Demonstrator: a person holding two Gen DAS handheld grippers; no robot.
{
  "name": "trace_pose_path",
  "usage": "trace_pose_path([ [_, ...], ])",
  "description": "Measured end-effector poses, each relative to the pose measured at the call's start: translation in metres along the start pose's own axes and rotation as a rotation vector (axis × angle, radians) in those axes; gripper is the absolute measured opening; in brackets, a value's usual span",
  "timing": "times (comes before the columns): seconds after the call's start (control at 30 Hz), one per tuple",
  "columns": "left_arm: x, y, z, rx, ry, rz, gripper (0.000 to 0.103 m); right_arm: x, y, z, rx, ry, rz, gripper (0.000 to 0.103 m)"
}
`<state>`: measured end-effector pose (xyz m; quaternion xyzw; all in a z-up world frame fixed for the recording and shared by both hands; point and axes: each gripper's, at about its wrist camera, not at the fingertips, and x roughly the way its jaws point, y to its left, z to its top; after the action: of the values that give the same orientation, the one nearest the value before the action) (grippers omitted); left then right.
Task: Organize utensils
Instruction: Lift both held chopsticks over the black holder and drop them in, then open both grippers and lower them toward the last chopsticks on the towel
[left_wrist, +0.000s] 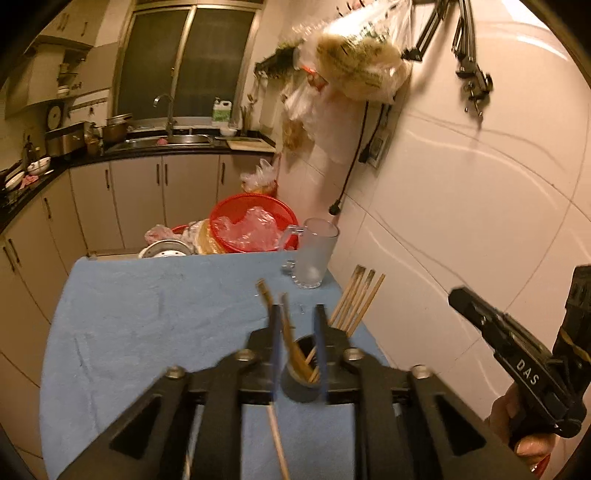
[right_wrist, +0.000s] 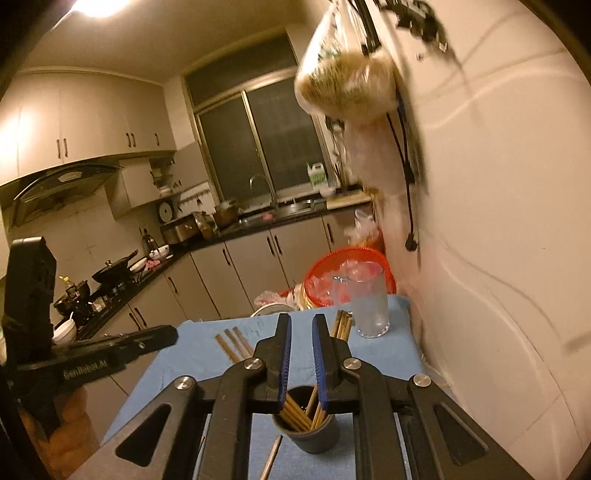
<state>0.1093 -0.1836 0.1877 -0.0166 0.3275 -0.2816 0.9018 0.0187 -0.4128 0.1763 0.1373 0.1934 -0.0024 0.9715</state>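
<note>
Chopsticks half hidden behind both grippers

Chopsticks (right_wrist: 297, 415) stand bunched in a dark cup (right_wrist: 306, 434) at the near end of the table, but the black frames of both tools cover the cup's rim and sides in each wrist view. The left gripper (left_wrist: 297, 314) is released: its blue-edged fingers stand apart over the cup, and a blurred pair of sticks (left_wrist: 286, 325) leans between them without either pad pressing on it. The right gripper (right_wrist: 301, 325) is also unclenched, with a narrow gap and nothing in it. One loose stick (right_wrist: 271, 458) lies on the cloth beside the cup, its lower end cut off by the frame edge. Three more sticks (right_wrist: 231, 345) lie farther out on the cloth, partly behind the right tool's left finger.

The cup sits near the table's right edge, close to the white tiled wall (left_wrist: 461, 221). A frosted glass mug (left_wrist: 316, 254) stands at the far right corner. The left half of the blue cloth (left_wrist: 147, 314) lies bare.

Beyond the far edge sits a red basin (left_wrist: 255, 218) holding plastic. A bulging bag (left_wrist: 362, 70) hangs on the wall, smeared by motion. Dim, warm light fills the kitchen.
</note>
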Motion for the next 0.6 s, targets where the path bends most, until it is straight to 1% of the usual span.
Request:
trace_pose_path([
  [0.03,-0.005,0.005,-0.004,-0.004,-0.007,0.010,0.034,-0.002,0.004,-0.007,-0.003,0.016,0.012,0.014],
  [0.13,-0.018,0.026,-0.028,-0.019,-0.008,0.057,0.034,0.004,0.018,-0.037,-0.020,0.094,0.034,0.014],
  [0.23,-0.018,0.050,-0.055,-0.050,0.045,0.084,0.034,0.020,0.027,-0.071,-0.019,0.202,0.076,0.014],
  [0.3,-0.014,0.068,-0.075,-0.069,0.092,0.116,0.034,0.035,0.028,-0.091,0.017,0.268,0.089,0.014],
  [0.4,-0.007,0.100,-0.099,-0.135,0.156,0.151,0.034,0.062,0.028,-0.112,0.069,0.385,0.124,0.014],
  [0.5,-0.002,0.128,-0.121,-0.200,0.204,0.186,0.034,0.094,0.029,-0.129,0.109,0.499,0.120,0.014],
  [0.6,0.001,0.147,-0.137,-0.234,0.242,0.200,0.034,0.121,0.037,-0.142,0.115,0.574,0.080,0.014],
])
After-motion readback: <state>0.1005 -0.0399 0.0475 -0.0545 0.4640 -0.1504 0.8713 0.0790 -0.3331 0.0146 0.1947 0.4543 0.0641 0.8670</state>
